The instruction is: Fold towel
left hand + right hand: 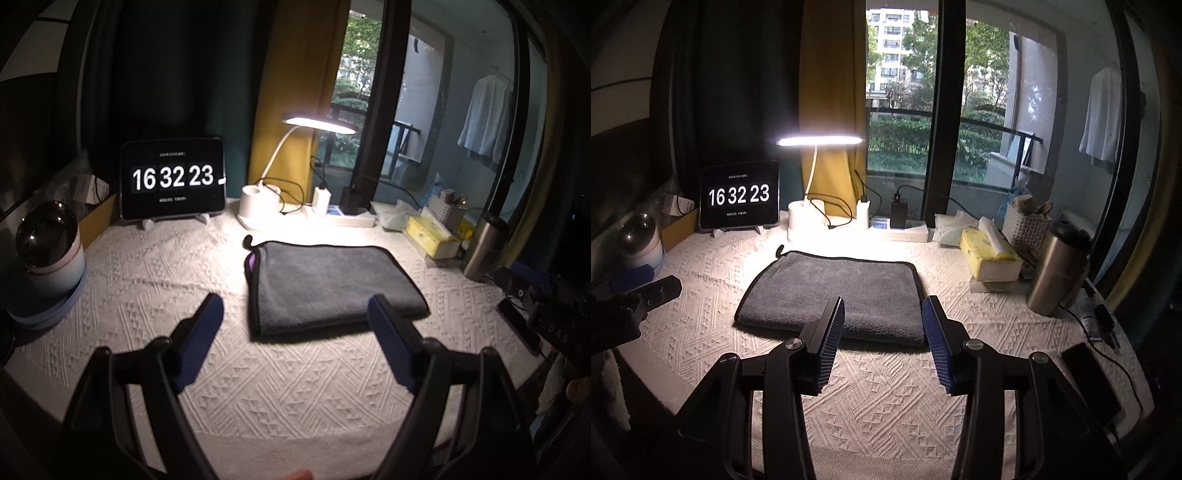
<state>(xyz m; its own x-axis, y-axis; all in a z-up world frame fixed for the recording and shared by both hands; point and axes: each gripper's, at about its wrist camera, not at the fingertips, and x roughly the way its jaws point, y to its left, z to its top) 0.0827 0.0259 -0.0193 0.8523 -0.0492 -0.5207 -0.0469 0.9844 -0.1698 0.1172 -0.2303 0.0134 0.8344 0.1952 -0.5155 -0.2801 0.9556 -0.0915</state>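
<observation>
A grey towel (325, 284) with black trim lies folded flat on the white textured tablecloth (147, 280); a purple inner layer shows at its left edge. It also shows in the right wrist view (834, 291). My left gripper (295, 306) is open and empty, above the cloth just in front of the towel's near edge. My right gripper (882, 310) is open and empty, its fingertips over the towel's near edge. The left gripper also shows at the left of the right wrist view (646, 295).
A tablet clock (738, 195), a lit desk lamp (816, 184) and a power strip (897, 225) stand at the back. A tissue box (990, 258), a basket (1027, 225), a steel flask (1056, 266) and a phone (1093, 384) are at the right. A round device (48, 251) stands at the left.
</observation>
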